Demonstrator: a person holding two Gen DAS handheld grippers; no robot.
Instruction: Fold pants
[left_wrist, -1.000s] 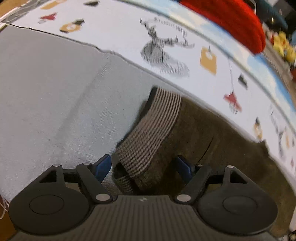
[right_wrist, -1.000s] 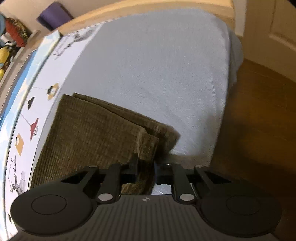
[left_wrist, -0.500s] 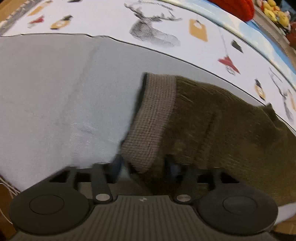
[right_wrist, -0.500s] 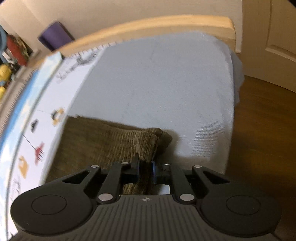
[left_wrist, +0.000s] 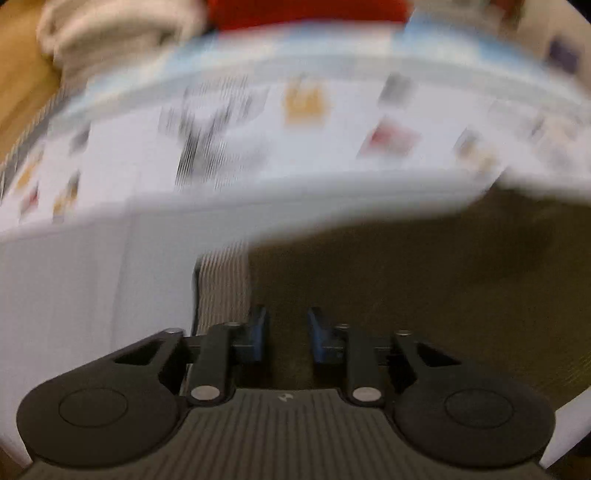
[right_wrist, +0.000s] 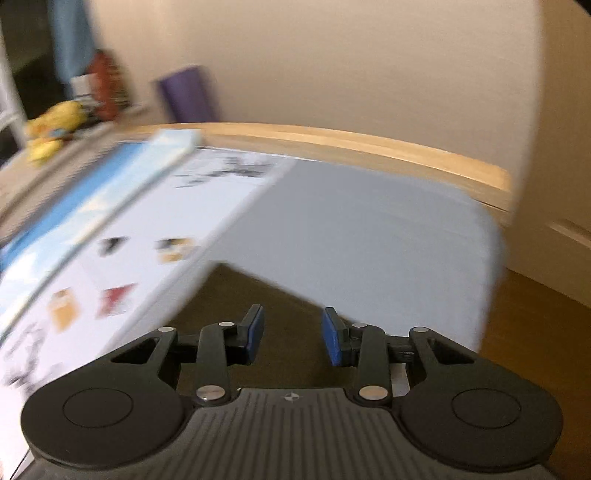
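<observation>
Corduroy filled the near ground of both wrist views: the olive-brown pants (left_wrist: 424, 295) lay flat on the grey bed sheet (left_wrist: 74, 288), their striped ribbed waistband (left_wrist: 223, 284) just ahead of the left gripper (left_wrist: 284, 338). That gripper's blue fingers (left_wrist: 256, 334) were closing with a gap between them, olive cloth showing under the gap near the waistband; through the blur I could not tell whether any fabric was caught, and the pads did not appear to press on it. The right gripper (right_wrist: 293, 336) hung above the other end of the pants (right_wrist: 236, 295), its fingers (right_wrist: 255, 334) opening and parted, with nothing pinched between them, only the cloth lying below. Beyond the pants ran the white printed quilt (left_wrist: 258, 147) with its small coloured figures, then its blue border, and farthest off a red cushion (left_wrist: 306, 14) in the left view and the bed's wooden frame (right_wrist: 351, 142) and pale wall in the right. Judging by this, one end looked just released and the waistband end was being taken up, so a fold was in hand. The next move probably called for a firm pinch on the waistband edge, catching both layers, then carrying it level across toward the far end without dragging the lower cloth.
</observation>
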